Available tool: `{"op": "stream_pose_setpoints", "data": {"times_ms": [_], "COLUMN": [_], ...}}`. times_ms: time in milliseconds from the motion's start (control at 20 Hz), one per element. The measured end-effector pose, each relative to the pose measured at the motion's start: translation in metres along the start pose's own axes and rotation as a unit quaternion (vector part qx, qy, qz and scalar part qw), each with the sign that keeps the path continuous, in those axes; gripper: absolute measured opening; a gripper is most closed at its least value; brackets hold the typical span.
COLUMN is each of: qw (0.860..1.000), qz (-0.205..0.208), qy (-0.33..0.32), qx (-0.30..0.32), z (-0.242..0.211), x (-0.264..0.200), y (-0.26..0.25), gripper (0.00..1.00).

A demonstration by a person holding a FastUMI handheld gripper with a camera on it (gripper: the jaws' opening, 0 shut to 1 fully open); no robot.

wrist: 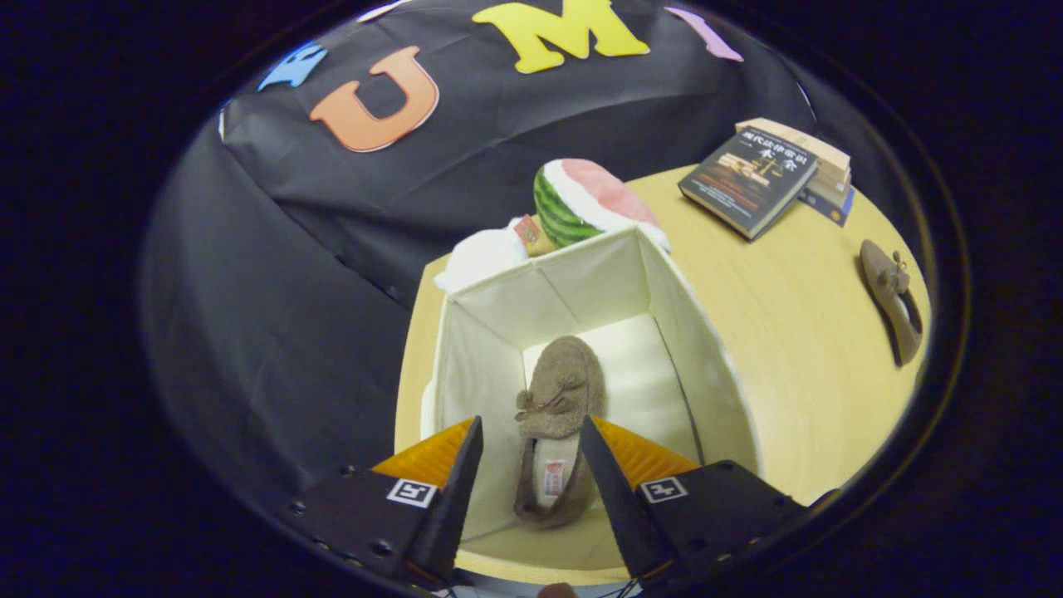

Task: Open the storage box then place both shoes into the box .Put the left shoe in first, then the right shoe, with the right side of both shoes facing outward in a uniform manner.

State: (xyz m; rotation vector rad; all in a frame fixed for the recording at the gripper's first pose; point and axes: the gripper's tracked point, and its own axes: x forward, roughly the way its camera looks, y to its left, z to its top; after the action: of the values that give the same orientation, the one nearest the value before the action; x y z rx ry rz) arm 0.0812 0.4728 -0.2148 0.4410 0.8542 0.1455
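Note:
The white fabric storage box (pixel 581 282) stands open on the wooden table (pixel 789 357), its lid (pixel 482 253) folded back behind it. One brown suede shoe (pixel 560 386) with a bow lies on the box floor, toe pointing away from me and the insole showing. My gripper (pixel 530 425) hovers over the near rim, open, its fingers on either side of the shoe's heel half but above it. The other brown shoe (pixel 893 299) lies on the table well to the right of the box.
A watermelon slice toy (pixel 581 199) sits just behind the box. A stack of books (pixel 764 174) lies at the far right of the table, beyond the second shoe. The booth's black cloth hangs behind and to the left.

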Motion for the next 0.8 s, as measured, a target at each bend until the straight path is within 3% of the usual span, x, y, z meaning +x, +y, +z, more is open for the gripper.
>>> {"op": "stream_pose_setpoints", "data": {"times_ms": [100, 250, 450, 650, 800], "qw": [0.999, 0.997, 0.993, 0.991, 0.987], "qz": [0.007, 0.016, 0.008, -0.019, -0.045], "qy": [-0.022, -0.051, -0.098, -0.119, -0.133], "qx": [-0.024, -0.059, -0.072, -0.058, -0.081], "z": [0.01, 0.027, 0.061, 0.091, 0.115], "x": [-0.02, -0.056, -0.105, -0.143, -0.174], "y": [-0.002, -0.012, -0.058, -0.132, -0.2], "gripper": [0.84, 0.89, 0.89, 0.89, 0.89]}}
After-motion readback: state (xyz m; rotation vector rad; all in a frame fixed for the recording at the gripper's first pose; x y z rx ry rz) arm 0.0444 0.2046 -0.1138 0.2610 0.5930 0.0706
